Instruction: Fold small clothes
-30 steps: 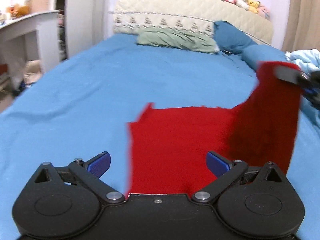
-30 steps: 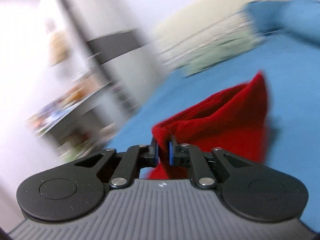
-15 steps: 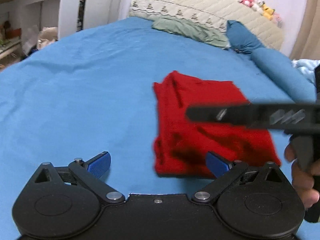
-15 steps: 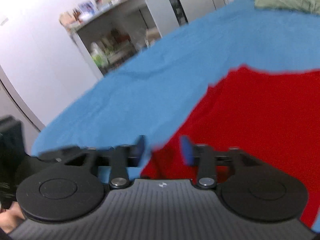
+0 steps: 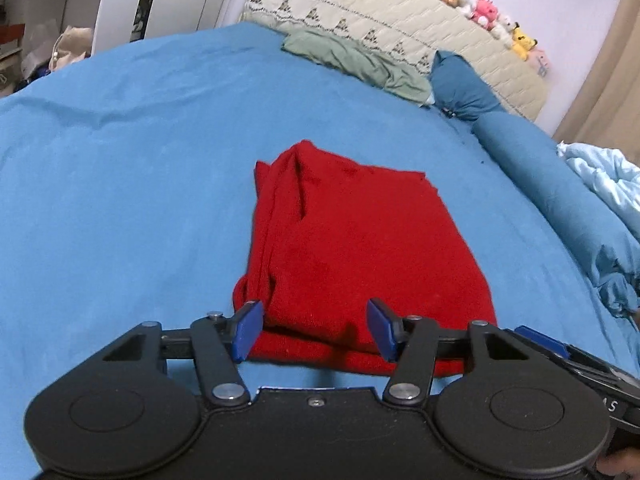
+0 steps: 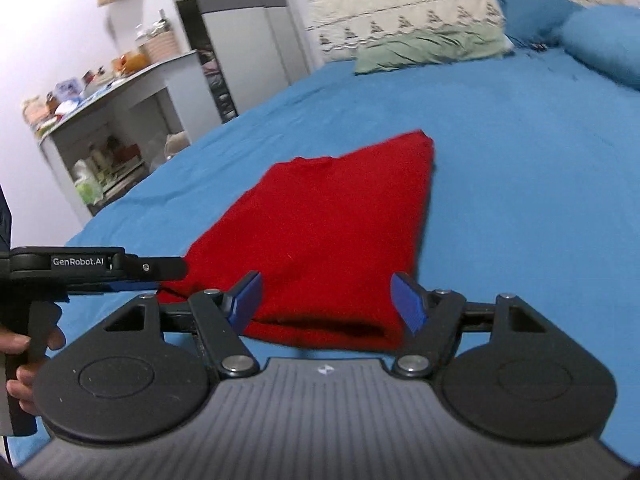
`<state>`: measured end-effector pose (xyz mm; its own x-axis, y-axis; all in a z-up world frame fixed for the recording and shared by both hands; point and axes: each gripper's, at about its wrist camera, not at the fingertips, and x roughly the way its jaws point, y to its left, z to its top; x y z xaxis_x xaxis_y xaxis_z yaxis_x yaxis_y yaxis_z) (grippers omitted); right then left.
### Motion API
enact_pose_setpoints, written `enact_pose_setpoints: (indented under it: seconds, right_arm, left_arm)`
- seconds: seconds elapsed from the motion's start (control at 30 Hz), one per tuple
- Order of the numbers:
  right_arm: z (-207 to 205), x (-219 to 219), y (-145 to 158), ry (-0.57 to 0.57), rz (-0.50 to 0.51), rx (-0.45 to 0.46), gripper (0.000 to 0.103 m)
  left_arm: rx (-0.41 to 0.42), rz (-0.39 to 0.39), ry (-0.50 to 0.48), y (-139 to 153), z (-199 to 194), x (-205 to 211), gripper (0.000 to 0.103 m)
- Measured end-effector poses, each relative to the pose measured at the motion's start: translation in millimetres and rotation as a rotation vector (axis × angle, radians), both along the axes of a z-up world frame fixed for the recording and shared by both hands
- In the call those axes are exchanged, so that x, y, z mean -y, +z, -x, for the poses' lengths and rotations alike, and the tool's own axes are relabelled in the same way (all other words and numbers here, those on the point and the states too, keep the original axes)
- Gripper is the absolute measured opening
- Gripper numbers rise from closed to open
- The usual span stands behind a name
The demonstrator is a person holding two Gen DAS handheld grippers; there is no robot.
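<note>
**A:** Start with the left wrist view. What lies on the bed?

**B:** A folded red knitted garment lies flat on the blue bed sheet, its near edge just ahead of the left gripper. Its left side is bunched into a few ridges. Far off, a crumpled green cloth rests against the cream quilted headboard, with a row of small plush toys on top of the headboard. A dark blue bolster pillow runs along the right side.

**A:** And the fingers there?

**B:** The blue-padded fingers stand apart and are closing. The garment's near edge sits in the gap between them, but the pads are not pressing on it. Part of the right gripper shows at the lower right.

**A:** Now the right wrist view.

**B:** The same red garment lies on the sheet, its near folded edge in front of the right gripper. On the left, a grey open shelf unit holds jars and small items, too blurred to name. The left gripper reaches in from the left, its tip over the garment's near left corner, held by a hand.

**A:** Fingers?

**B:** The blue fingers are wide apart and opening. The cloth edge lies between them, untouched by either pad.
</note>
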<state>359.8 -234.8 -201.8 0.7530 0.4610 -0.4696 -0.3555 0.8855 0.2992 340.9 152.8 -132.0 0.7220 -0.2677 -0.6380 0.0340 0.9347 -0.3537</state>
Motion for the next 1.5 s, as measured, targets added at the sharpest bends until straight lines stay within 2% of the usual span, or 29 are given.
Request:
enact_pose_setpoints:
  seconds: [0.2,0.27,0.47,0.6,0.8,0.9,0.93,0.97,1.1,1.2,1.3,1.43,1.47,1.5]
  right_arm:
    - [8,-2,-10,-0.005,-0.023,-0.008,0.086]
    - [9,-5,-9,-0.006,-0.025,-0.007,0.086]
    - [7,-6,-9,-0.006,-0.027,-0.001,0.086]
    - [9,-6,-10,-0.01,-0.028,0.001,0.086]
    - [10,-9,-9,-0.007,-0.025,0.012,0.086]
    - [11,-10,-8,-0.012,-0.017,0.016,0.086]
    - [11,-10,-8,-0.012,-0.015,0.016,0.086]
    - [11,-9,-8,-0.011,-0.013,0.016,0.086]
    - [13,-8,-6,-0.017,0.002,0.024,0.086]
    - [14,-4,-4,-0.029,-0.001,0.031,0.086]
    - [14,-2,-7,-0.032,0.001,0.025,0.086]
    - [14,-3,-16,-0.034,0.02,0.003,0.086]
    - [15,-3,-18,-0.036,0.03,-0.003,0.086]
    - [16,-4,-19,-0.038,0.046,-0.007,0.086]
  left_arm:
    - [-0.041,0.018,0.015,-8,-5,-4,0.058]
    - [-0.05,0.017,0.024,-8,-4,-6,0.054]
    - [-0.071,0.028,0.008,-4,2,-6,0.054]
    - [-0.1,0.063,0.008,-10,-2,-5,0.053]
    - [-0.092,0.136,0.062,-16,-17,-12,0.043]
    - [-0.094,0.168,0.086,-20,-25,-14,0.023]
    - [-0.092,0.174,0.088,-20,-27,-14,0.012]
    - [-0.088,0.171,0.091,-20,-28,-13,0.007]
    - [0.002,0.114,0.102,-2,-17,-8,0.005]
    - [0.062,0.044,0.092,13,6,-5,0.005]
    - [0.014,-0.026,0.102,-3,20,-1,0.005]
    - [-0.004,-0.065,0.121,-19,11,3,0.007]
    - [0.007,-0.077,0.123,-17,12,5,0.013]
    - [0.027,-0.096,0.127,-13,14,8,0.016]
